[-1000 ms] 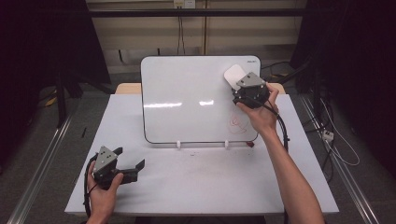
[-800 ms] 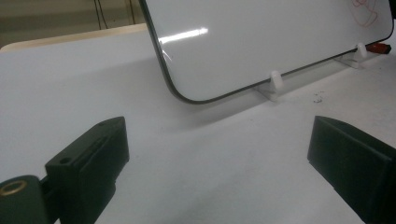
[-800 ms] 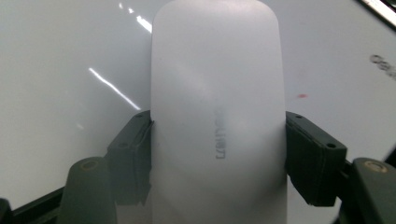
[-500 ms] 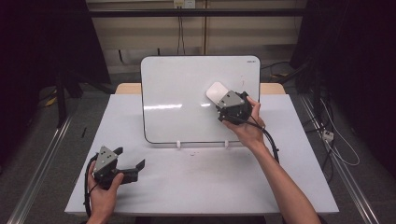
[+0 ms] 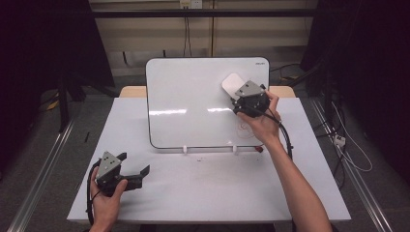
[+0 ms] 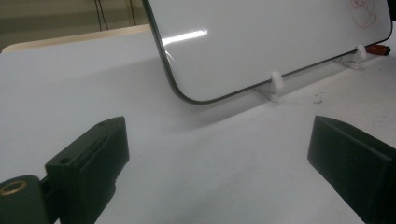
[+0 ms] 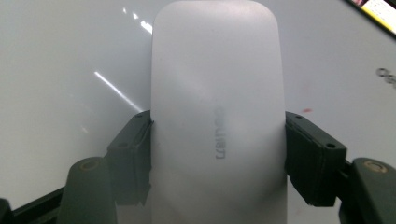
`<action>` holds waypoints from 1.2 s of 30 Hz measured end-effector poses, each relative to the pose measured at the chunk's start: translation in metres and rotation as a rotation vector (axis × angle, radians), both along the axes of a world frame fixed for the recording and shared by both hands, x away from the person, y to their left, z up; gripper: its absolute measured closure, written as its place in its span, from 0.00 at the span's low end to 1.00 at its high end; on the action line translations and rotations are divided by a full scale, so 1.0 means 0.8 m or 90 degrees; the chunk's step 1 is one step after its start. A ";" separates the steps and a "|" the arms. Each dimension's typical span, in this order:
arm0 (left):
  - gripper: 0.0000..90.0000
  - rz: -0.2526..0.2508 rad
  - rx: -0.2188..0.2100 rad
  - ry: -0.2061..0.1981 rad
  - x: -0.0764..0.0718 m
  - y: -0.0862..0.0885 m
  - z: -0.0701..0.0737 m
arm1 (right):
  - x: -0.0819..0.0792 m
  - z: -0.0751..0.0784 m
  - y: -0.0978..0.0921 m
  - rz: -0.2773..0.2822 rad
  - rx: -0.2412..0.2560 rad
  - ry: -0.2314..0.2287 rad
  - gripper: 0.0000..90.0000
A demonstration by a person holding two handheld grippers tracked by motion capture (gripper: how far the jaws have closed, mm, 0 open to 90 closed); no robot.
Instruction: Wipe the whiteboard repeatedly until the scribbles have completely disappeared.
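A white whiteboard (image 5: 193, 96) stands tilted back on the white table (image 5: 208, 193), held by two small white clips. My right gripper (image 5: 237, 91) is shut on a white eraser (image 5: 231, 83) and presses it against the board's upper right part. In the right gripper view the eraser (image 7: 217, 107) sits squeezed between both jaws, flat on the board (image 7: 70, 70). A red scribble (image 5: 244, 126) marks the board's lower right, below the right hand. My left gripper (image 5: 134, 163) rests open on the table's near left corner. The left gripper view shows its jaws wide apart with nothing between them (image 6: 217, 130).
A small red object (image 5: 258, 149) lies at the board's lower right corner, also seen in the left gripper view (image 6: 379, 48). A wooden tabletop edge (image 5: 133, 91) shows behind the board. Dark curtains and cables ring the table.
My right gripper swept the eraser down and to the left across the board, then came back up and to the right. The left gripper has stayed put.
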State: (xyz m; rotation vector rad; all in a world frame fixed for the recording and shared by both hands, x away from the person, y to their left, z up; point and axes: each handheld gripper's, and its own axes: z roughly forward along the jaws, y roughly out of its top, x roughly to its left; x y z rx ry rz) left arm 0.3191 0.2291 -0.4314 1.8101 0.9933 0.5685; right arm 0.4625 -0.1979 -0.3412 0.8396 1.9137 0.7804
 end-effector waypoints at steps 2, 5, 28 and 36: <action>0.06 -0.003 0.004 -0.001 0.000 0.001 0.001 | 0.006 0.008 -0.008 -0.010 0.007 -0.003 0.35; 0.06 -0.001 0.003 -0.001 0.000 0.001 0.001 | 0.014 0.018 -0.020 -0.025 0.013 -0.003 0.35; 0.06 -0.006 0.010 0.003 -0.001 -0.004 0.000 | -0.034 -0.037 0.012 0.035 -0.047 0.029 0.35; 0.06 -0.003 0.009 0.003 -0.001 -0.003 0.000 | -0.058 -0.062 0.031 0.062 -0.074 0.030 0.35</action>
